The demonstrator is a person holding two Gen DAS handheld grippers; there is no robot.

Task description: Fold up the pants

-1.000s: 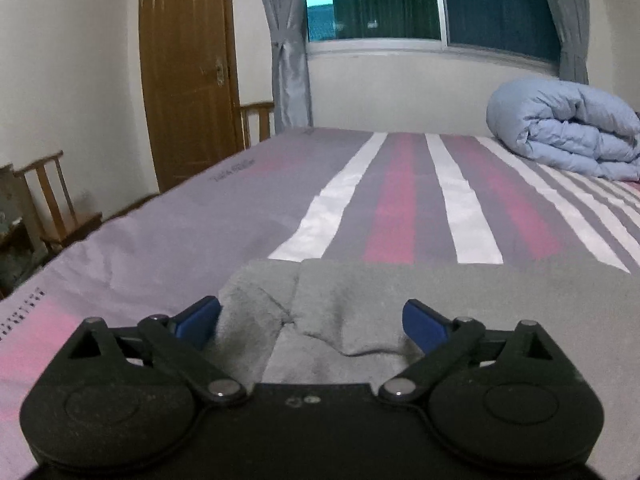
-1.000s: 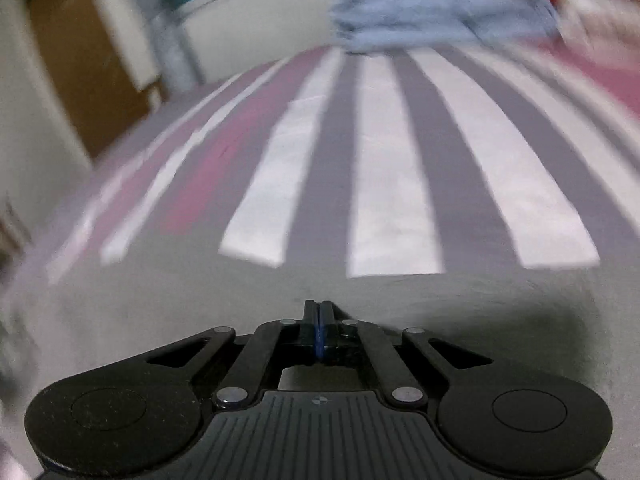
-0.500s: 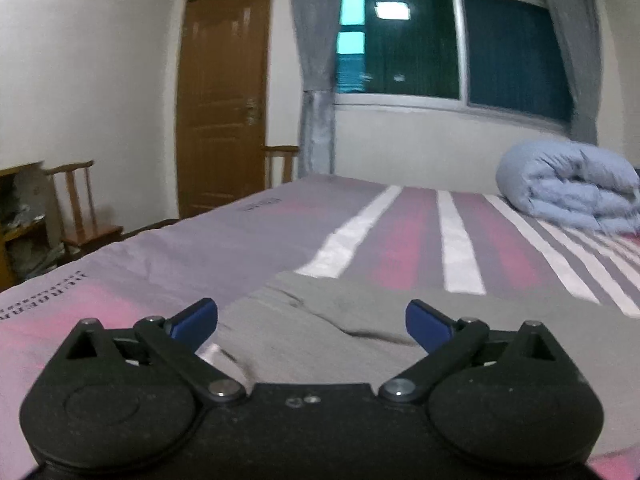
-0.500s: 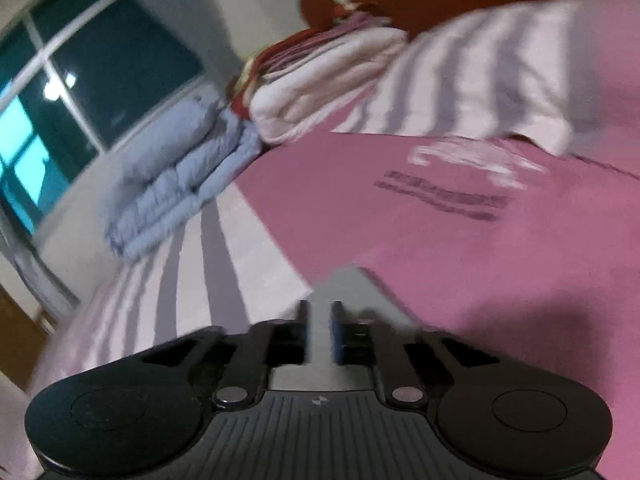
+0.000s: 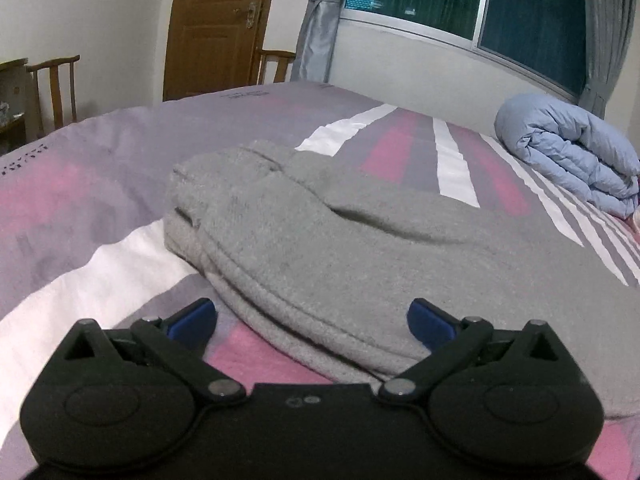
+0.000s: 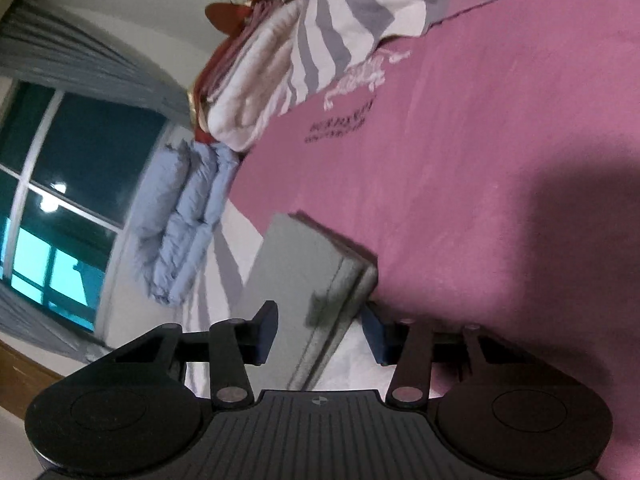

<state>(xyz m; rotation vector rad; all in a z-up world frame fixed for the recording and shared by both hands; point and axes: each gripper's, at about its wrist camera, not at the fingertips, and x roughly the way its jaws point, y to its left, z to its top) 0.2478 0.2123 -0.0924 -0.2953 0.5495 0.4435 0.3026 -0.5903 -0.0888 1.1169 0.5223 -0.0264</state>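
A: Here, how far along is the fold?

B: Judging from the layers, well along. The pants (image 5: 340,248) lie on the bed (image 5: 100,184) as a stacked grey bundle, several thicknesses showing along the rounded left edge. A soft ridge crosses the top, so some smoothing, and perhaps one more fold, seems left.

A: And the grippers?

B: The left gripper (image 5: 312,322) has its fingers wide apart and holds nothing; they straddle the bundle's near edge. The right gripper (image 6: 320,330) also has its fingers spread, empty, on either side of a squared, stitched corner of the pants (image 6: 304,276). Whether either finger touches the cloth cannot be told.

A: Materials?

B: The pants are thick, fleecy knit with a fuzzy nap, limp enough to slump into curves. The bed cover is smooth woven cloth in pink, grey and white stripes, plain pink near the right gripper. A puffy blue quilt (image 5: 572,152) sits rolled toward the far right corner of the bed.
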